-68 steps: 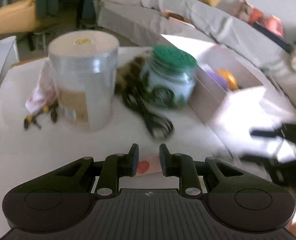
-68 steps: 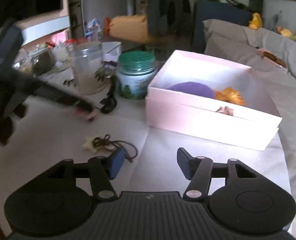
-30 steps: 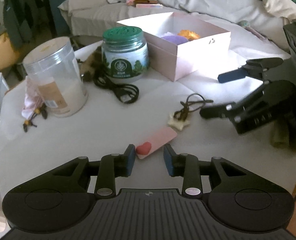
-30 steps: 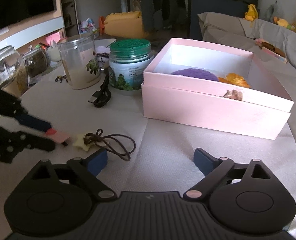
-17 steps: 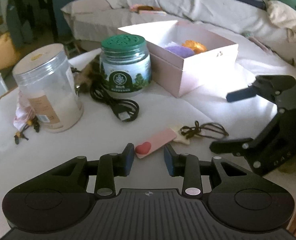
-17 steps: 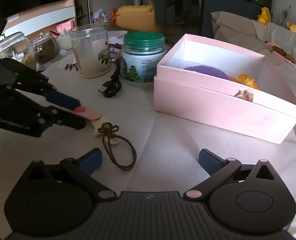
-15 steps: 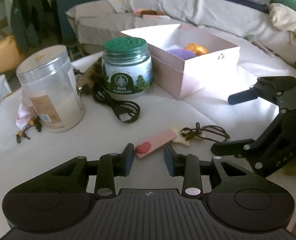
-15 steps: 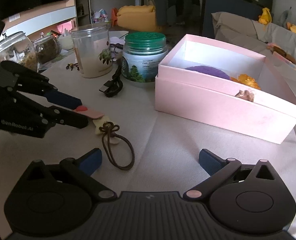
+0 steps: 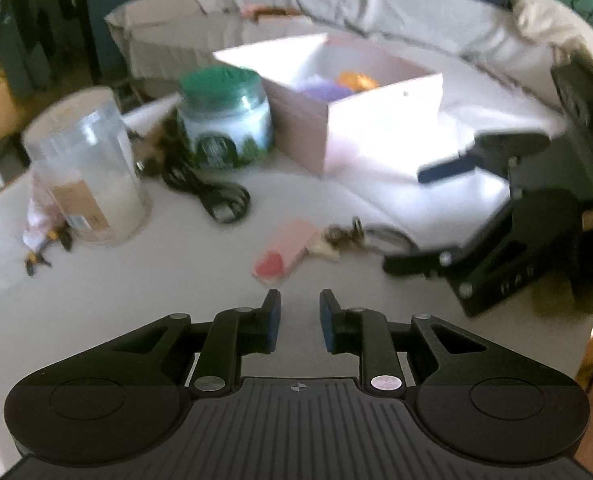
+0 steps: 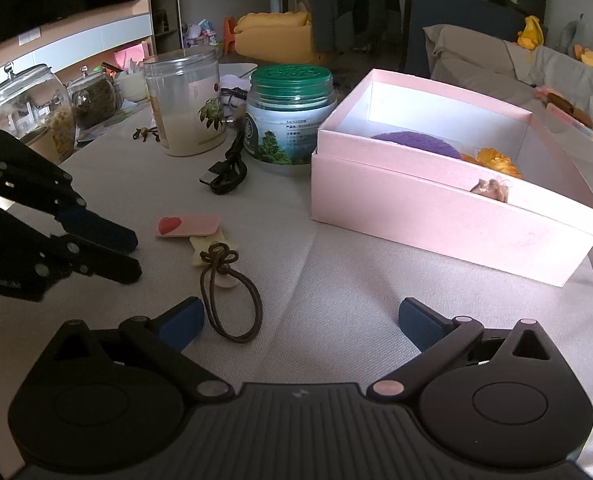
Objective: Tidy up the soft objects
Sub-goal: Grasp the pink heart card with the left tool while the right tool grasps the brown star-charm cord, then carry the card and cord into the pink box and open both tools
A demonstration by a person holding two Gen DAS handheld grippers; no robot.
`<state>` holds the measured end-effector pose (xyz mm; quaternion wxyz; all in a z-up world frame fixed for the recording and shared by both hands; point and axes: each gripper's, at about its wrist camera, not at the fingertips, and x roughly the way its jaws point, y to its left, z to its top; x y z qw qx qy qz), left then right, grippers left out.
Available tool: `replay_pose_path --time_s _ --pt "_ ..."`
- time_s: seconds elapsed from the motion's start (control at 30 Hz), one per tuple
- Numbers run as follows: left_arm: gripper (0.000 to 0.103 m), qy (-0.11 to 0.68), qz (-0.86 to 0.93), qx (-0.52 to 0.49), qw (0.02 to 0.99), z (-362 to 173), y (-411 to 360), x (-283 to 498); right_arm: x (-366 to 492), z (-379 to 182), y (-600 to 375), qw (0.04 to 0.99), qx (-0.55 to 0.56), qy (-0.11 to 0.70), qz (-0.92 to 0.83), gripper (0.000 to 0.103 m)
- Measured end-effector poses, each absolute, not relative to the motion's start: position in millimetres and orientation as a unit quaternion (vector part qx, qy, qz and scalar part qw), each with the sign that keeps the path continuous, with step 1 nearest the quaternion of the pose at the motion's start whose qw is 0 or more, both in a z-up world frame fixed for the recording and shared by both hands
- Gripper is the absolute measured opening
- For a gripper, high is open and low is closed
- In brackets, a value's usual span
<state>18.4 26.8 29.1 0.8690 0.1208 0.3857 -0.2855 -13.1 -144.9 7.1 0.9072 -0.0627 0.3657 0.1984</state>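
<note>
A pink strip with a red heart (image 9: 282,248) (image 10: 188,225) lies flat on the white table, touching a cream star charm on a brown cord loop (image 10: 224,276) (image 9: 336,240). My left gripper (image 9: 299,320) is empty, its jaws a small gap apart, just short of the strip; it shows at the left of the right wrist view (image 10: 104,248). My right gripper (image 10: 300,320) is wide open and empty above the table, the cord loop near its left finger. The open pink box (image 10: 436,216) (image 9: 360,136) holds a purple pad (image 10: 416,144) and an orange flower (image 10: 492,162).
A green-lidded jar (image 10: 288,120) (image 9: 224,120), a clear plastic canister (image 10: 188,108) (image 9: 84,172) and a coiled black cable (image 10: 228,172) (image 9: 212,196) stand behind the strip. Glass jars (image 10: 28,116) sit at the far left. A grey sofa (image 10: 536,68) lies beyond the table.
My left gripper let go of the pink heart strip and drew back; the strip now lies on the table by the star charm. The right gripper stays wide open.
</note>
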Motion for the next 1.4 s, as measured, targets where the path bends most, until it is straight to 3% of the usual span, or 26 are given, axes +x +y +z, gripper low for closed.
replay_pose_path --time_s 0.3,0.57,0.77,0.9,1.03,1.2,1.27,1.3,1.4 --pt "0.028 0.380 -0.309 0.185 0.852 28 7 57 -13 7 -145 0.907 -0.063 0.366 0.199 0.103" --pt "0.027 0.407 -0.318 0.146 0.844 22 12 69 -13 8 -145 0.908 -0.058 0.365 0.200 0.103" --pt "0.024 0.384 -0.296 0.150 0.862 19 10 52 -19 13 -144 0.900 -0.042 0.366 0.234 0.093" --pt "0.023 0.384 -0.288 0.132 0.867 21 25 37 -23 19 -129 0.896 -0.062 0.360 0.252 0.083" --pt "0.023 0.392 -0.271 0.107 0.873 21 46 20 -14 22 -112 0.897 -0.075 0.352 0.256 0.063" --pt "0.023 0.394 -0.258 0.080 0.878 22 60 4 2 19 -87 0.893 -0.094 0.351 0.265 0.056" --pt "0.023 0.394 -0.257 0.078 0.879 22 61 -1 3 21 -80 0.892 -0.101 0.350 0.268 0.036" --pt "0.023 0.395 -0.257 0.077 0.879 22 61 -2 2 23 -79 0.889 -0.102 0.354 0.271 0.021" --pt "0.023 0.393 -0.262 0.076 0.878 25 57 -10 -7 34 -81 0.892 -0.110 0.348 0.266 0.020"
